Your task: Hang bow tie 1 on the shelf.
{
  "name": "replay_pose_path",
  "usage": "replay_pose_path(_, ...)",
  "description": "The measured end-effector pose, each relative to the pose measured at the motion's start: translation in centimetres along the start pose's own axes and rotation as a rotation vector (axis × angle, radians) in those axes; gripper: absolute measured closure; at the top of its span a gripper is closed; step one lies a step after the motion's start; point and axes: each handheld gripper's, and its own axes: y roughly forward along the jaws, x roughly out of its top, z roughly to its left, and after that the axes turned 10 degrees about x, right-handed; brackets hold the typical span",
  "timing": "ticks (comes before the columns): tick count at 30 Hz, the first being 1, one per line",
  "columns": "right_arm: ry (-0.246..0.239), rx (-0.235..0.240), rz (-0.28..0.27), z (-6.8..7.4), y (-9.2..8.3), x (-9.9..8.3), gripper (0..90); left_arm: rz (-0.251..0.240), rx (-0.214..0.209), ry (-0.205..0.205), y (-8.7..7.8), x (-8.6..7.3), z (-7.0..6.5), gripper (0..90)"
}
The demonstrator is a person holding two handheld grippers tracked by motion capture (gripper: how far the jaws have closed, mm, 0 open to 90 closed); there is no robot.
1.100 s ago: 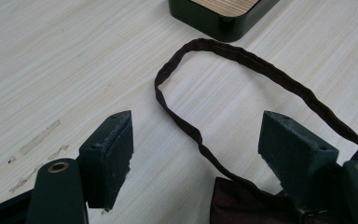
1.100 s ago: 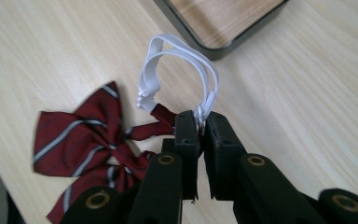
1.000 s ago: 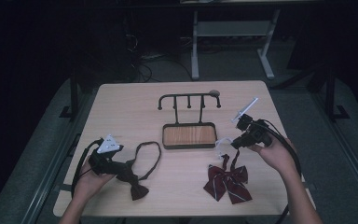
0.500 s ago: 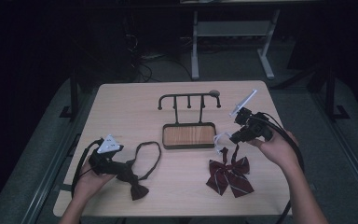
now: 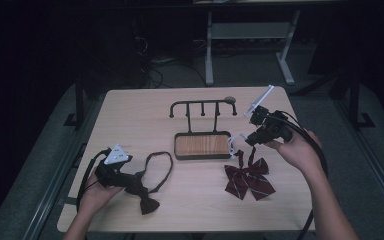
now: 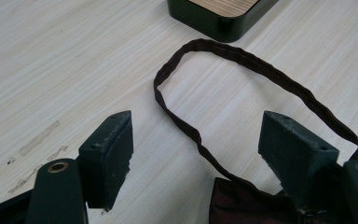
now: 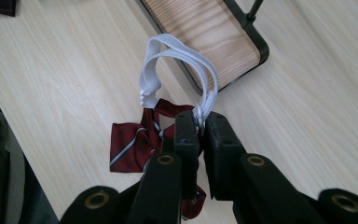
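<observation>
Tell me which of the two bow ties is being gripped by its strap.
The red striped bow tie: the right gripper is shut on its white elastic strap. The dark bow tie lies ungripped between the left gripper's open jaws.

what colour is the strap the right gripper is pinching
White, attached to the dark red striped bow tie; clearest in the right gripper view.

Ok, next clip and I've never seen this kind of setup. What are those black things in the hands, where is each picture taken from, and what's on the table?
No robot here: a person holds a two-jaw gripper in each hand. The high view looks down on the table; the other two come from cameras riding on each gripper. On the table stand a small hook rack with a wood-lined tray base, a dark bow tie with its loop strap, and a red striped bow tie. The right gripper is shut on the red tie's white elastic band, part of the tie off the table. The left gripper is open over the dark tie's strap.
</observation>
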Motion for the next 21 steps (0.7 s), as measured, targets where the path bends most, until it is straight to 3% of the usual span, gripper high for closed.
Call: replay_pose_path(21, -0.007, -0.046, 0.012, -0.8, -2.2, 3.1, 83.4, 0.002, -0.001, -0.004, 0.0, 0.0, 0.1, 26.6)
